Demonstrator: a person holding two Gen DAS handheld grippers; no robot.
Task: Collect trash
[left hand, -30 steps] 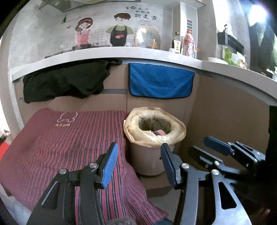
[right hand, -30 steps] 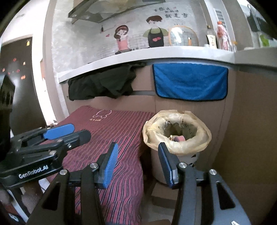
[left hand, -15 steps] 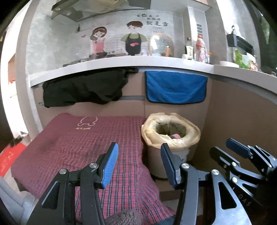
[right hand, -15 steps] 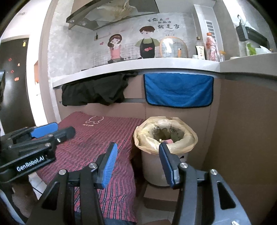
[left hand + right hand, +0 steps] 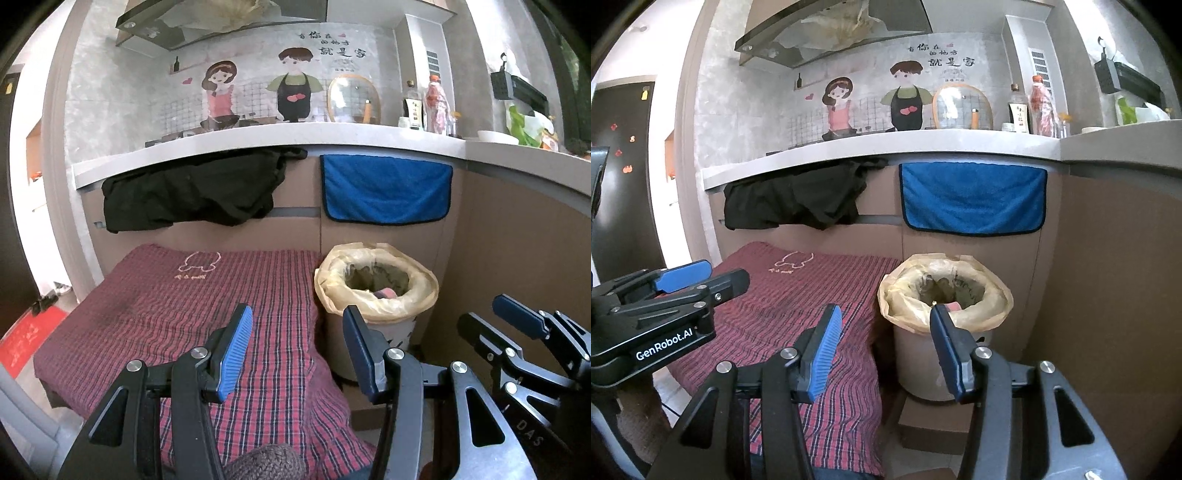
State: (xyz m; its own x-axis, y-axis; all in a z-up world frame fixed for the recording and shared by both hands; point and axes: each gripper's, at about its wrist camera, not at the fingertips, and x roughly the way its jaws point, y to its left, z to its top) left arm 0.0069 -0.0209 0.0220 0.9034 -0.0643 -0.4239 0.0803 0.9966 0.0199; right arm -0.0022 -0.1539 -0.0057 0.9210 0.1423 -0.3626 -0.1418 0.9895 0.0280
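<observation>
A round bin point(image 5: 376, 291) lined with a yellowish bag stands on the floor beside a red plaid cloth point(image 5: 207, 295); it also shows in the right wrist view point(image 5: 945, 295). Something pink lies inside it point(image 5: 386, 293). My left gripper point(image 5: 295, 350) is open and empty, held back from the cloth and the bin. My right gripper point(image 5: 882, 350) is open and empty, also back from the bin. The right gripper shows at the right of the left wrist view point(image 5: 517, 332), and the left gripper at the left of the right wrist view point(image 5: 698, 277).
A blue towel point(image 5: 386, 192) and a black garment point(image 5: 192, 192) hang from the white counter edge point(image 5: 258, 142). Bottles and a glass lid stand on the counter. A brown panel wall point(image 5: 517, 251) is right of the bin. A red mat point(image 5: 22, 339) lies at the far left.
Both grippers have pulled back and risen from the bin and the cloth. More of the wall, counter and hood shows now. Both stay open and empty.
</observation>
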